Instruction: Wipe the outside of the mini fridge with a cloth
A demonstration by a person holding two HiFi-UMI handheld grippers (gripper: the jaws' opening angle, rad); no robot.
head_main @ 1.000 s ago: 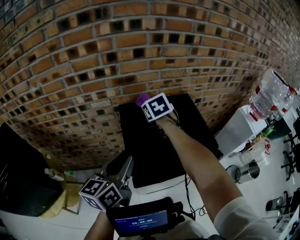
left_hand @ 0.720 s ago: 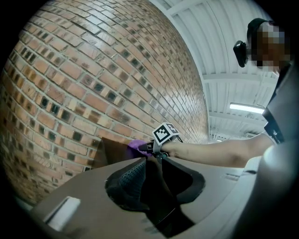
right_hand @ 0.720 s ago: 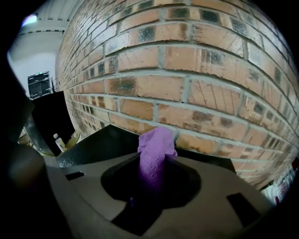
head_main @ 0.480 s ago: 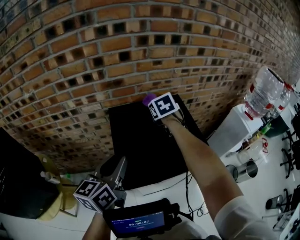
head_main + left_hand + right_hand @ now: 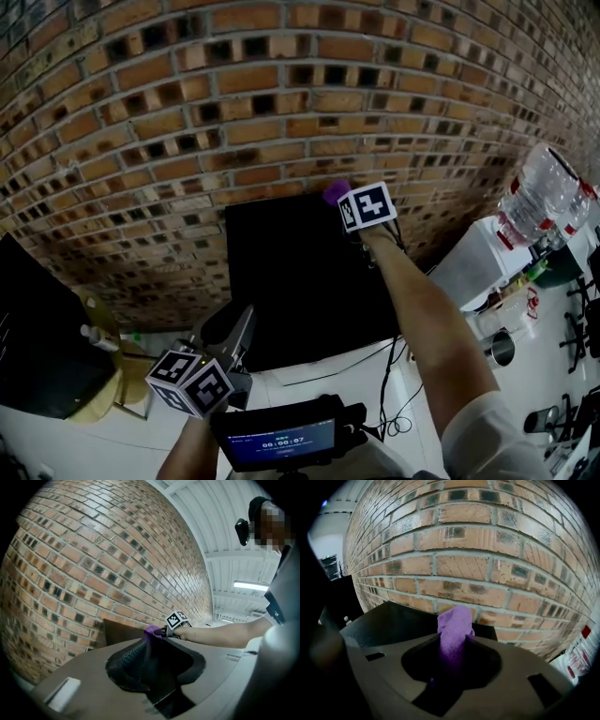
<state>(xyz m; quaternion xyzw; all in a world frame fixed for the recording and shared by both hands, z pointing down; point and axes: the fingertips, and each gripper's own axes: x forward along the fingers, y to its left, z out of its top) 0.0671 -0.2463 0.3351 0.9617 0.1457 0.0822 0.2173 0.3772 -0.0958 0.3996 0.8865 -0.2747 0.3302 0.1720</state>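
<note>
1. The right gripper point(image 5: 453, 654) is clamped on a purple cloth point(image 5: 456, 626), which stands up in a bunched fold from between its jaws.
2. The cloth is at the far edge of the mini fridge's point(image 5: 300, 277) black top, towards its right rear corner and just short of the brick wall point(image 5: 234, 103). Whether the cloth is actually pressing on the surface cannot be told.
3. The person's right arm point(image 5: 422, 319) reaches out across the fridge, with the marker cube uppermost.
4. The left gripper point(image 5: 146, 657) is held low, near the fridge's front left corner. Its jaws are partly apart with nothing between them (the purple seen past them is the far cloth).
5. The fridge stands against the wall on a pale floor.
6. To the right, well apart, a large water bottle point(image 5: 539, 202) sits tilted on a white stand.
</note>
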